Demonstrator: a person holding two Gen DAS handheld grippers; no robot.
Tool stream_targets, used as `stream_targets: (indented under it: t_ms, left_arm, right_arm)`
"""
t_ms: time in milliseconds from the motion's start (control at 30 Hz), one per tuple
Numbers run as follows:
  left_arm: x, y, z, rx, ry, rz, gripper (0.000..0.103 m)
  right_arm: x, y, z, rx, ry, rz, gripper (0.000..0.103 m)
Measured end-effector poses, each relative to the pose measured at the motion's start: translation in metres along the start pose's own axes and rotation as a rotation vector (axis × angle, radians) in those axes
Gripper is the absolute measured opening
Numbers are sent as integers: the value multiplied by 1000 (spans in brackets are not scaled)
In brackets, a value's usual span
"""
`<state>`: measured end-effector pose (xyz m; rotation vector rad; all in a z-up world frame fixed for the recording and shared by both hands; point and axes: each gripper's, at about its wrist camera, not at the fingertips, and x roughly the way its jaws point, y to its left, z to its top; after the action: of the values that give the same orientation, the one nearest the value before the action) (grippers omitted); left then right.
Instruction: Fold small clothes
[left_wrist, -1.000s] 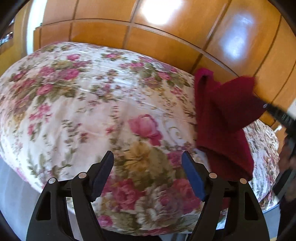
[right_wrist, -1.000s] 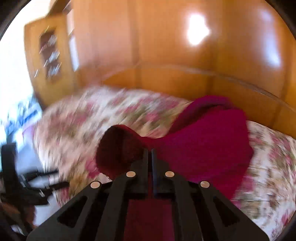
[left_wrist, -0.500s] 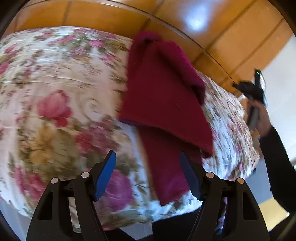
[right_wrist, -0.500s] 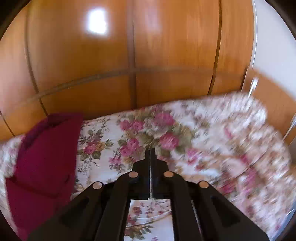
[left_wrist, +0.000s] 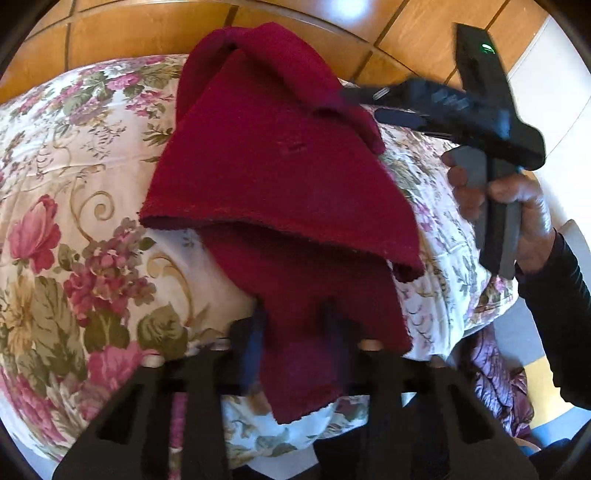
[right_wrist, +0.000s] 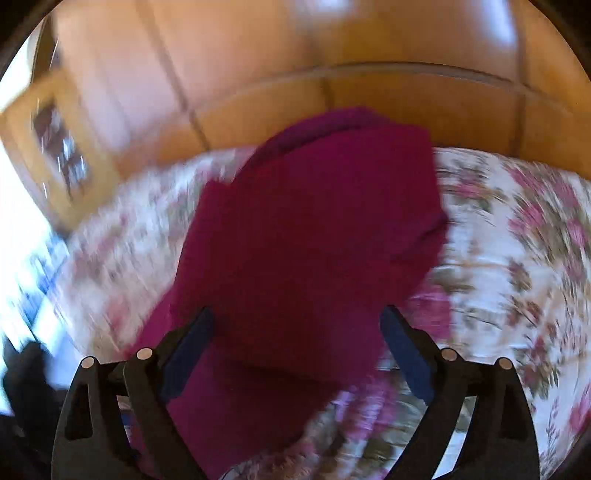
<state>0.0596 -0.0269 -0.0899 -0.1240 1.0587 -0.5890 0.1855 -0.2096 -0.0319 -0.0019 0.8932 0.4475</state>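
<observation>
Because our left gripper (left_wrist: 295, 332) has just been closing on the hanging near end of the dark red garment (left_wrist: 280, 177), a shallow bite could let the knit slip free when we lift, or we could pinch the floral bedspread (left_wrist: 74, 229) underneath and drag it along. Our right gripper (right_wrist: 295, 350) has just been opening; its jaws stand wide apart over the cloth with nothing clamped. Blur hides exactly how the left pads sit. We see the garment on the bed near the wooden headboard (left_wrist: 129, 29), thick, fuzzy, already doubled over itself, its lower flap drooping off the mattress edge.
</observation>
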Motion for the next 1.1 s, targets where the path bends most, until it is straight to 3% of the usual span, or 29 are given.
stream_targets:
  t_ms: [33, 67, 100, 133, 267, 400, 500, 567, 733, 800, 867, 900, 967, 1000, 1100]
  left_arm:
    - [-1, 2, 1, -9, -3, -5, 11]
    - [-3, 4, 1, -16, -8, -9, 8]
    - [-7, 5, 1, -17, -14, -8, 7]
    - [-13, 6, 2, -22, -29, -12, 7]
    - [-47, 24, 7, -58, -108, -24, 7]
    - [-87, 56, 17, -89, -193, 58, 7]
    - [-119, 86, 30, -126, -253, 126, 6]
    - [-138, 102, 38, -110, -285, 212, 6]
    - [-166, 126, 61, -101, -321, 289, 6]
    - [-160, 121, 65, -81, -308, 297, 6]
    - [-155, 119, 64, -68, -291, 312, 6]
    - [-151, 119, 64, -65, -283, 319, 6]
    - [-143, 118, 62, -68, -274, 322, 6]
    - [-142, 117, 59, -73, -272, 321, 6]
    - [-141, 118, 54, -79, -272, 308, 6]
  right_arm:
    - [5, 4, 1, -14, 5, 14, 47]
    - [5, 7, 3, -20, 0, -8, 32]
    - [3, 7, 6, -32, -13, -51, 7]
    - [-4, 5, 9, -41, -30, -83, 0]
    - [-48, -27, 17, -21, -117, -219, 0]
    - [-79, -84, 22, 56, -144, -415, 0]
    - [-94, -144, 24, 129, -123, -601, 0]
    - [-97, -183, 25, 187, -95, -699, 0]
    - [-92, -272, 19, 299, 18, -946, 0]
    - [-91, -292, 13, 367, 41, -918, 1]
    - [-95, -290, 5, 402, 29, -930, 34]
    - [-98, -286, 4, 404, 7, -907, 64]
    - [-102, -260, 0, 383, -34, -843, 67]
    - [-100, -243, -4, 384, -48, -779, 67]
    - [-82, -175, -23, 443, -53, -308, 67]
